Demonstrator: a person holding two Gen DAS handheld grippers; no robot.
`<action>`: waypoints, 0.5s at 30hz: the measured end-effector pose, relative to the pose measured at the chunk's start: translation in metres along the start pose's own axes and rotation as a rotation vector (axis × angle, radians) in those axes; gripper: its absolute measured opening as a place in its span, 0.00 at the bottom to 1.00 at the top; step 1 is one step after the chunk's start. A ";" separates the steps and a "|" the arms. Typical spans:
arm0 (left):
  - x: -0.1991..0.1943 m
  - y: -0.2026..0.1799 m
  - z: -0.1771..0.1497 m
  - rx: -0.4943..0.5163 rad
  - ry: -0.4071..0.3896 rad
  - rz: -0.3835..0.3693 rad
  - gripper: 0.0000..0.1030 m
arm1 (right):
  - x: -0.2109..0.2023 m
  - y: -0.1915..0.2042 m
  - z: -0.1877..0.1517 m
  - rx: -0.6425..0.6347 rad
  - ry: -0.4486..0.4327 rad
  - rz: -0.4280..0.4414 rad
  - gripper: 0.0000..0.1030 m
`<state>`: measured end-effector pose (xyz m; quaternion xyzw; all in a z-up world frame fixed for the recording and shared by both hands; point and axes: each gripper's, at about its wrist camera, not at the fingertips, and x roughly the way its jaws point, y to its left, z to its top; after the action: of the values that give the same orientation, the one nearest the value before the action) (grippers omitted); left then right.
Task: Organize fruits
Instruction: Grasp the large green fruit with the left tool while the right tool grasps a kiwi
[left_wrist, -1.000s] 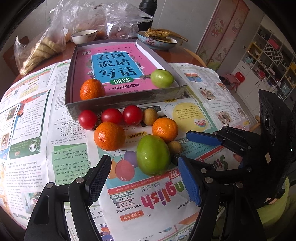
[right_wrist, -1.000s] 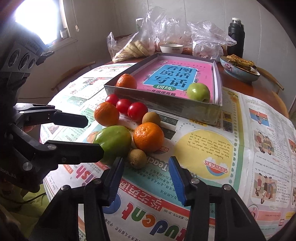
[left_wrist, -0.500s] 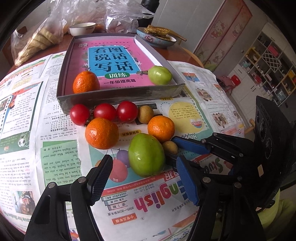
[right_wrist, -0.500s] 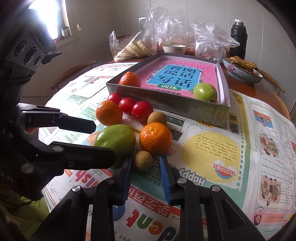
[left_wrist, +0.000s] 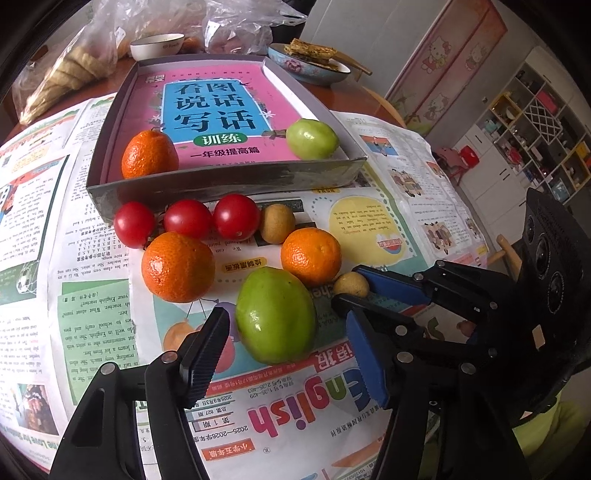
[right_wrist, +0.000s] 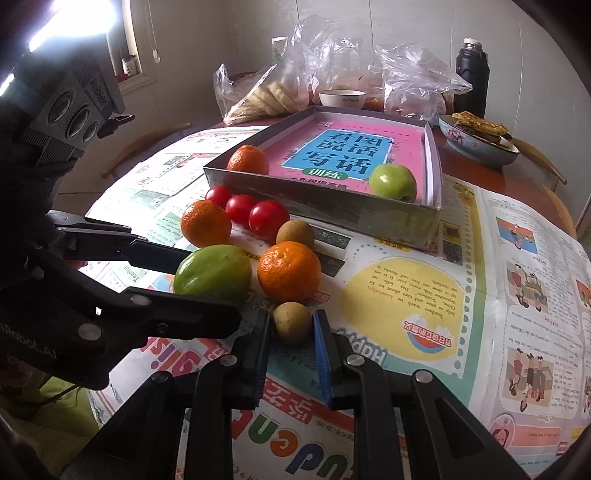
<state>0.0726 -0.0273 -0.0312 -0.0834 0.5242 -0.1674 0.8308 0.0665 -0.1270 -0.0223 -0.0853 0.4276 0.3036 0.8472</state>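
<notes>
Currently, right tool (right_wrist: 291, 326) clenched on a small kiwi (right_wrist: 291, 322) at lower centre of the right wrist view; both pads press its sides, fruit resting on the newspaper (right_wrist: 406, 302). In the left wrist view the same kiwi (left_wrist: 351, 284) peeks out at centre right, pinched by the right tool (left_wrist: 354, 291).

Left tool (left_wrist: 284, 350) at bottom of its own view, jaws closing, straddling a large green fruit (left_wrist: 275, 314). Pads sit to either side of it, a gap visible at each side; not gripping. In the right wrist view that left tool (right_wrist: 207, 288) enters from the left edge around the green fruit (right_wrist: 212, 273).

Loose fruit, centre of the left wrist view: three tomatoes (left_wrist: 186, 221) in a row just below the tray wall, a second kiwi (left_wrist: 277, 223) touching the rightmost tomato, one orange (left_wrist: 179, 267) lower left of the row, another orange (left_wrist: 311, 256) to the right, next to the green fruit.

Grey tray (left_wrist: 229, 184) in upper centre, lined with a pink book (left_wrist: 214, 107). Inside it: an orange (left_wrist: 149, 155) in the near left corner, a green apple (left_wrist: 312, 138) by the near right corner.

Upper edge: white bowl (left_wrist: 157, 44), plastic bags (left_wrist: 74, 66), a blue dish (left_wrist: 310, 62) with flat cakes. Black flask (right_wrist: 472, 77) at upper right of the right wrist view. Table (right_wrist: 469, 162) shows bare wood beyond the newspaper.
</notes>
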 end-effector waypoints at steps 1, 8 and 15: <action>0.001 0.000 0.000 -0.002 0.004 0.002 0.65 | -0.001 -0.002 0.000 0.004 -0.001 -0.002 0.22; 0.008 -0.002 0.003 -0.006 0.002 0.020 0.64 | -0.003 -0.014 -0.003 0.029 -0.006 -0.004 0.22; 0.010 -0.006 0.005 0.031 -0.014 0.090 0.47 | -0.002 -0.018 -0.002 0.051 -0.014 0.006 0.22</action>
<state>0.0797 -0.0369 -0.0359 -0.0480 0.5189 -0.1374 0.8423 0.0747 -0.1433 -0.0241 -0.0599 0.4294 0.2958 0.8512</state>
